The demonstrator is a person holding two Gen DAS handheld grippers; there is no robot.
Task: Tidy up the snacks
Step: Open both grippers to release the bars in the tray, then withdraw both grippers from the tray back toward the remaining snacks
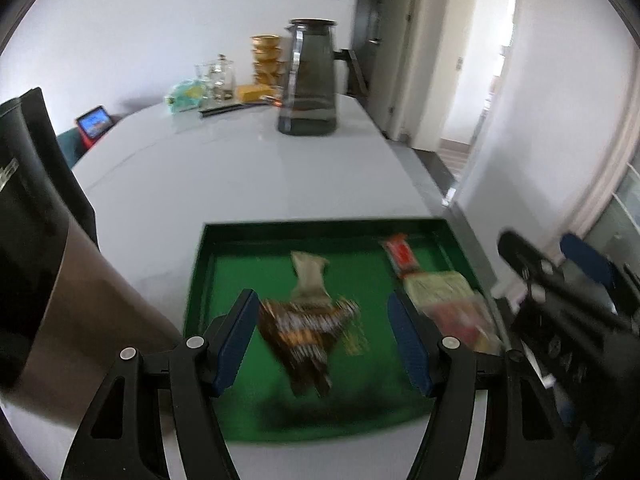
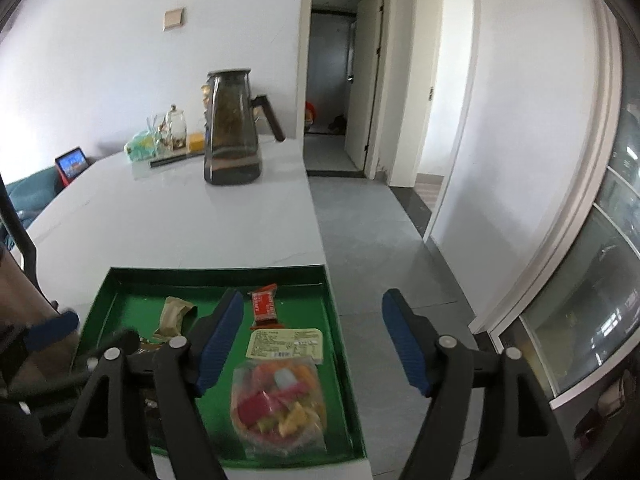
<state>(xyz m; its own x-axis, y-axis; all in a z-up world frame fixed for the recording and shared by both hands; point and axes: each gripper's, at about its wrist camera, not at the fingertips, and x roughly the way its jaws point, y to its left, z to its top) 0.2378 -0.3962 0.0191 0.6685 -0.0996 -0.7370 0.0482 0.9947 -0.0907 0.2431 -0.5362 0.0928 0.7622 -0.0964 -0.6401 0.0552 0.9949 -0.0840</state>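
Observation:
A green tray lies at the right edge of the white table. Several snacks lie in it. A brown and orange striped packet is between the fingers of my left gripper, which stands open with a gap at the right pad. Behind that are a beige wrapper and a red bar. A clear bag of coloured candies with a pale label lies along the tray's right side. My right gripper hangs above it, jaws wide and empty.
A dark glass pitcher stands mid-table. Glass jars, stacked golden bowls and a yellow box stand at the far end. A dark, metallic-looking object crowds the left. Past the tray the table drops to grey floor.

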